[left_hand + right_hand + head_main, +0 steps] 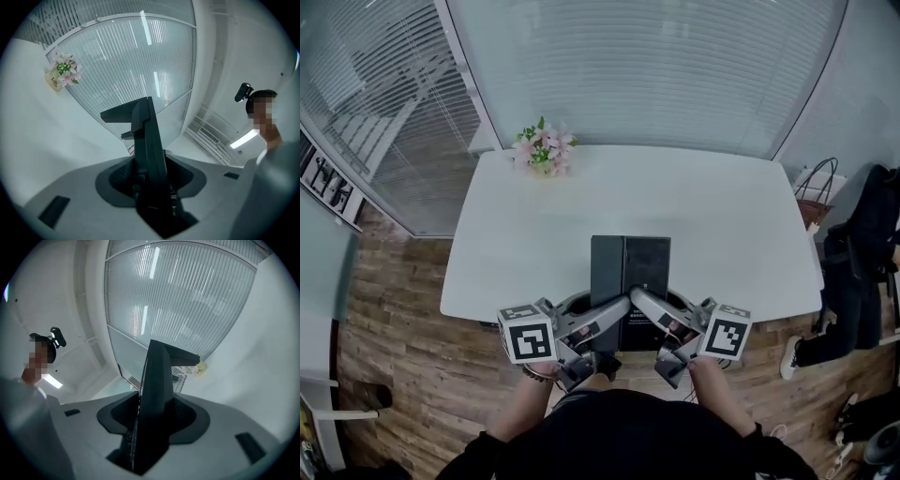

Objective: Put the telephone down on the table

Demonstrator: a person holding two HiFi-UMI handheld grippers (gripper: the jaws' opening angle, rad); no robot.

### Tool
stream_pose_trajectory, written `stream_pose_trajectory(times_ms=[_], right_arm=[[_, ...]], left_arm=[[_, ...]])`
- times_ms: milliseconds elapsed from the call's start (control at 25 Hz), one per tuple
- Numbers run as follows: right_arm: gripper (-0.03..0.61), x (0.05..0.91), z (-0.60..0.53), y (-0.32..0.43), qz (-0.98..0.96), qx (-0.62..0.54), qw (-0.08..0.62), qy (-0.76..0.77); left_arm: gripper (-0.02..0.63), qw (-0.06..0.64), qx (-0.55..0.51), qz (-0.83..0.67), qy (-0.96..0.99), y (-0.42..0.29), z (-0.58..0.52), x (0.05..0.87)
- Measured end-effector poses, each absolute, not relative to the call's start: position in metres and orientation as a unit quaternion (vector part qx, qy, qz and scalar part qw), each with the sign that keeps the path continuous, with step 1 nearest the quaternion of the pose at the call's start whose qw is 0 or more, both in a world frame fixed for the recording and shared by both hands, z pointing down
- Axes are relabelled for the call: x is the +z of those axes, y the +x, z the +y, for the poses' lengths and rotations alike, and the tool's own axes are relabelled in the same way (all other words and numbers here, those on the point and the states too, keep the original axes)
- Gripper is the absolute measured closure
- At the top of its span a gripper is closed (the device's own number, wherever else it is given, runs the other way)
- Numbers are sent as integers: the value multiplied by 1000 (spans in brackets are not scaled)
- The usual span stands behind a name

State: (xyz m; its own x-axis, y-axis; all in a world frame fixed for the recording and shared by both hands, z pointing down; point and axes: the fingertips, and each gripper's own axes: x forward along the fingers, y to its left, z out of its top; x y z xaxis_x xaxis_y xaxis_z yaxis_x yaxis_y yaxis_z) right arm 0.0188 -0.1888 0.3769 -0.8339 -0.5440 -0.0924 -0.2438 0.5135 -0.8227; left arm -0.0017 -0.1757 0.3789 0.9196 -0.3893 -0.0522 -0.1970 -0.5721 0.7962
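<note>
The black telephone (630,272) is a flat dark slab with a handset along its left side. In the head view it hangs over the near edge of the white table (534,244); whether it touches the top I cannot tell. My left gripper (617,306) grips its near left part and my right gripper (641,302) its near right part, both shut on it. In the left gripper view the telephone (146,145) stands edge-on between the jaws of the left gripper (152,187). The right gripper view shows the same telephone (157,385), clamped in the right gripper (150,427).
A small pot of pink flowers (544,150) stands at the table's far left corner. Glass walls with blinds run behind the table. A handbag (816,192) and a person in dark clothes (858,272) are off the right end. Wooden floor surrounds the table.
</note>
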Motion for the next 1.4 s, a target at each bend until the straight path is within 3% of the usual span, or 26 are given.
stream_pose_trajectory(times_ms=[680,1400], right_arm=[[391,374,-294,2,853,-425,177,-245],[396,390,-330,24,865,-419,160,-226]], left_arm=[[425,425,-103,-158,885,-21,-281,374],[422,417,-110,-160,888,2,-315,395]])
